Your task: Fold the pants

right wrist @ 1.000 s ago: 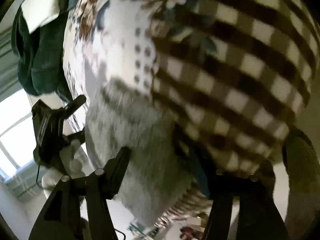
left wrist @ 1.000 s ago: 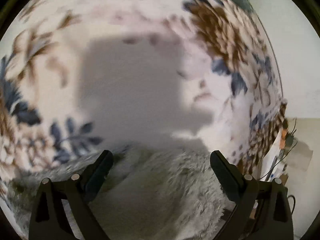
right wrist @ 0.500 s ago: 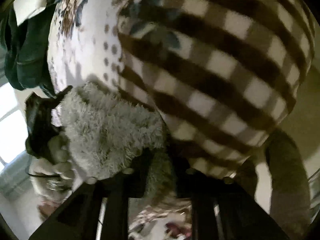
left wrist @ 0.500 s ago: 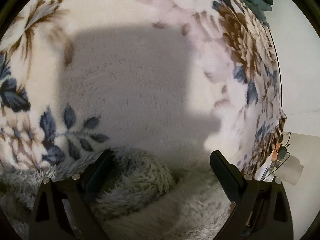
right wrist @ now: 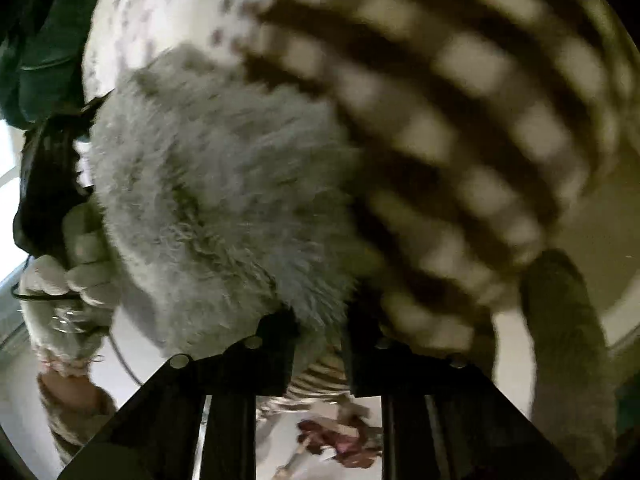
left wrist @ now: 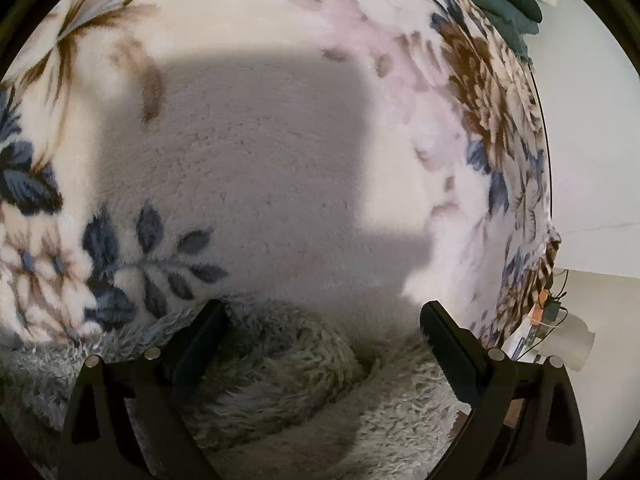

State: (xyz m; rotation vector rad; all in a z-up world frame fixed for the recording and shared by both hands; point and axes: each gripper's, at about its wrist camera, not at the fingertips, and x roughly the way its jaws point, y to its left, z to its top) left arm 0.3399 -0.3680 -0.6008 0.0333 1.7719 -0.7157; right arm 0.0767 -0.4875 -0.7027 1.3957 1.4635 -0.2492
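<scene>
The pants are grey and fluffy. In the left wrist view a rolled edge of the pants lies on a floral fleece blanket between the fingers of my left gripper, which is open and not closed on the cloth. In the right wrist view my right gripper is shut on a bunch of the grey pants and holds it up. The left gripper and its gloved hand show at the left edge there.
A brown and cream checked blanket fills the right wrist view's upper right. Dark green cloth lies at the blanket's far edge. A white wall and small items with cables stand to the right.
My right gripper has closed on the grey pants and lifted them. My left gripper has stayed open and moved in over the pants' rolled edge.
</scene>
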